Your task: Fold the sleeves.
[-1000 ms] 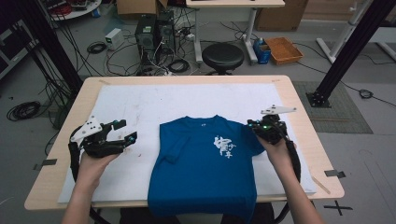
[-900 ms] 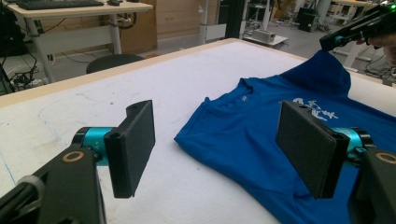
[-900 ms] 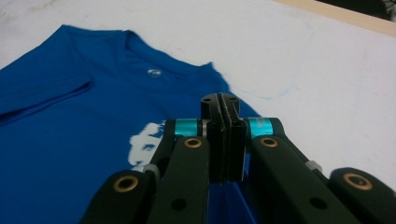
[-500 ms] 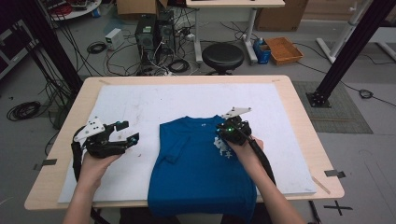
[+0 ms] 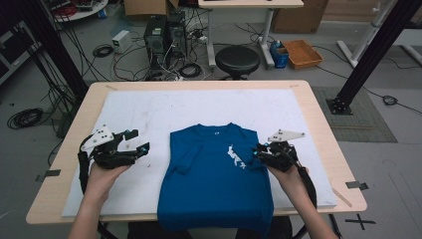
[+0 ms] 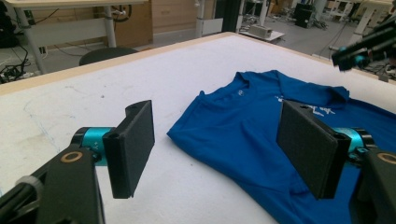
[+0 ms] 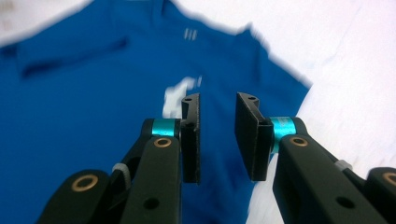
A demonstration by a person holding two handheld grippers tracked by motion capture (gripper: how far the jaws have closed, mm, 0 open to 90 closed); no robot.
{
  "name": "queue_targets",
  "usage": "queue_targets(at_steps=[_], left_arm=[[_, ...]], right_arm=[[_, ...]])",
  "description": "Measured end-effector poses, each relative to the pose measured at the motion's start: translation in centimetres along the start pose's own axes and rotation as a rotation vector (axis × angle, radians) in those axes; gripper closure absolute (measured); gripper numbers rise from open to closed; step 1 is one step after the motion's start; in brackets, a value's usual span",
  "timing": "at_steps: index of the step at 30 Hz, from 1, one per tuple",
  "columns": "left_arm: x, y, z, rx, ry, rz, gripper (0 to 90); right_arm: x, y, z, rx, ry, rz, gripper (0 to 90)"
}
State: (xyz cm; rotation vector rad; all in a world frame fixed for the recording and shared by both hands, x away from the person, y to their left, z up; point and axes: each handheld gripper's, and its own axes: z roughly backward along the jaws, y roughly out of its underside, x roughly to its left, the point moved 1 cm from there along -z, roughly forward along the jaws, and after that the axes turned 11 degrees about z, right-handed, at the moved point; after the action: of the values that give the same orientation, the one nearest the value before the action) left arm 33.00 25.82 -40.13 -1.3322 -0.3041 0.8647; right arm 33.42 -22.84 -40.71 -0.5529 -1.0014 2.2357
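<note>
A blue T-shirt (image 5: 214, 189) with a white chest print lies flat on the white mat, hem toward the person. Its right sleeve is folded in over the chest; the left sleeve (image 5: 183, 160) still sticks out. My right gripper (image 5: 258, 153) hovers at the shirt's right edge. Its jaws have just been opening and stand partly open with nothing between them, above the shirt (image 7: 84, 93) in the right gripper view (image 7: 217, 126). My left gripper (image 5: 143, 141) rests left of the shirt, jaws wide open and empty (image 6: 219, 140), facing the shirt (image 6: 261, 126).
The white mat (image 5: 149, 114) covers most of the wooden table (image 5: 323, 129). Behind the table stand a black stool (image 5: 237, 59), computer towers (image 5: 161, 35), cables and an orange box (image 5: 302, 52). Black frame posts rise at the left and right.
The right gripper pulled the shirt's right sleeve inward over the chest, let it go and drew back to the shirt's right edge. The left gripper has stayed put.
</note>
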Motion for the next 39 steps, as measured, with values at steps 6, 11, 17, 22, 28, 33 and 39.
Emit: queue_targets(at_steps=[6,11,17,22,28,33,39], left_arm=[[-0.2,0.0,-0.1,-0.001,0.005,-0.002,27.9],[0.0,0.0,0.0,-0.003,0.001,0.004,27.9],[0.0,0.0,0.0,-0.006,-0.005,0.007,27.9],[0.0,0.0,-0.1,-0.002,-0.003,0.01,27.9],[-0.1,0.0,-0.2,0.005,0.002,0.01,27.9],[-0.1,0.0,-0.2,0.006,0.0,0.003,27.9],[-0.2,0.0,-0.2,-0.003,-0.009,0.002,27.9]], right_arm=[[1.0,1.0,-1.2,0.088,0.037,0.049,72.2],[1.5,1.4,-1.8,0.139,0.057,0.084,89.6],[2.4,1.6,-1.1,0.137,0.024,0.108,90.0],[3.3,1.8,-0.4,0.126,-0.01,0.128,90.0],[3.1,2.4,0.0,0.168,-0.042,0.148,86.4],[2.2,0.9,0.5,0.098,-0.034,0.129,75.1],[0.8,-1.9,-1.8,0.069,-0.009,0.107,71.2]])
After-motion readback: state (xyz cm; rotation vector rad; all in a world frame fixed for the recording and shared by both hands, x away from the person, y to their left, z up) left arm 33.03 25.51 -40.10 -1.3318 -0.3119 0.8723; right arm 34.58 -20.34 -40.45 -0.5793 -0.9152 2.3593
